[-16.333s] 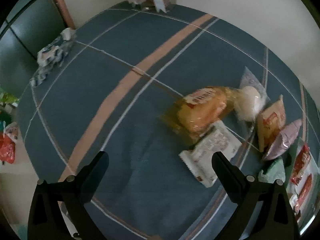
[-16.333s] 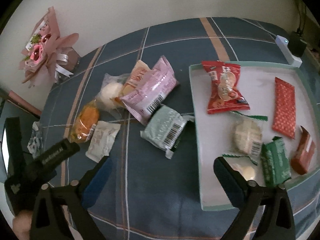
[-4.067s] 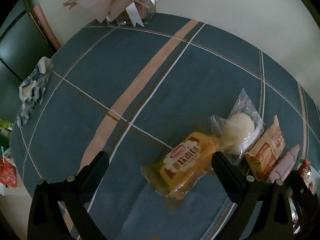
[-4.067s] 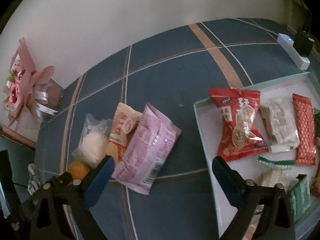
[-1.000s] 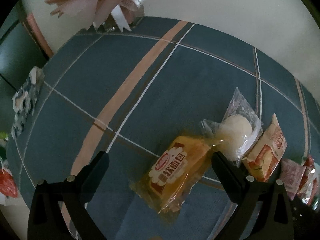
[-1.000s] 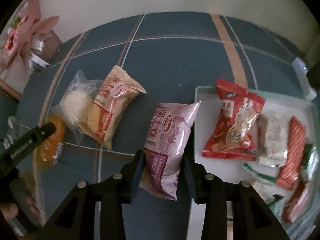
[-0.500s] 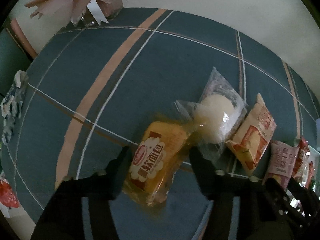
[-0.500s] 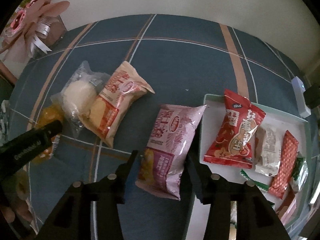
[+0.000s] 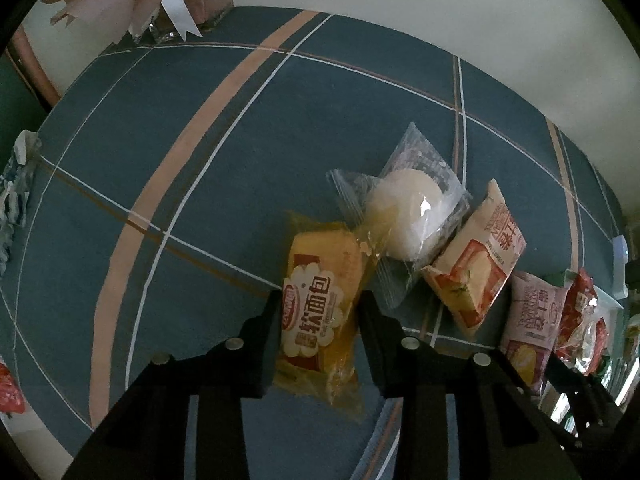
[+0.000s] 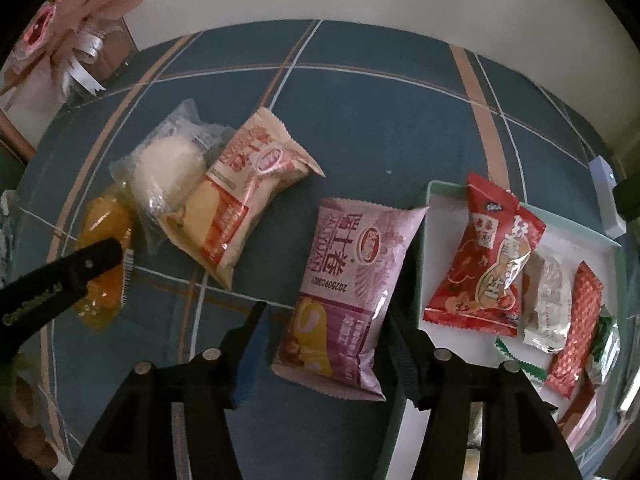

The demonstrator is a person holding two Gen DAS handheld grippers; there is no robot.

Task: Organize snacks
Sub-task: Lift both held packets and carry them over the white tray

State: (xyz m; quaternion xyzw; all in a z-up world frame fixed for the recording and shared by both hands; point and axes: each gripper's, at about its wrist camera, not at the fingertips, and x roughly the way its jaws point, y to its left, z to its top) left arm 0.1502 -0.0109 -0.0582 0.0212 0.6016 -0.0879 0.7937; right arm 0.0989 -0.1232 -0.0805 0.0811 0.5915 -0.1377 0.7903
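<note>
Listing from largest down, as I see it through both wrist cameras.

1. Tablecloth [image 9: 360, 120]: dark blue with tan and white stripes, under everything ahead of both grippers.
2. Tray [image 10: 426, 216]: pale, ahead and right of my right gripper; holds a red bag [image 10: 486, 252], a white packet [image 10: 548, 304] and a red bar [image 10: 576, 328], side by side.
3. Bouquet [image 10: 76, 28]: pink paper, far ahead and left, by the wall.
4. Pink bag [image 10: 352, 280]: flat on the cloth just left of the tray rim; its near end sits between the fingers of my right gripper [image 10: 328, 344], which are spread wider than the bag with a gap on the left side, grasping nothing.
5. Beige bag [image 10: 244, 200]: ahead-left of the right gripper, overlapping the bun packet.
6. Bun packet [image 9: 404, 216]: clear wrap, white bun, just ahead-right of my left gripper.
7. Yellow bread packet [image 9: 320, 304]: my left gripper [image 9: 318, 320] is clenched on it, one finger pressing each long side.
</note>
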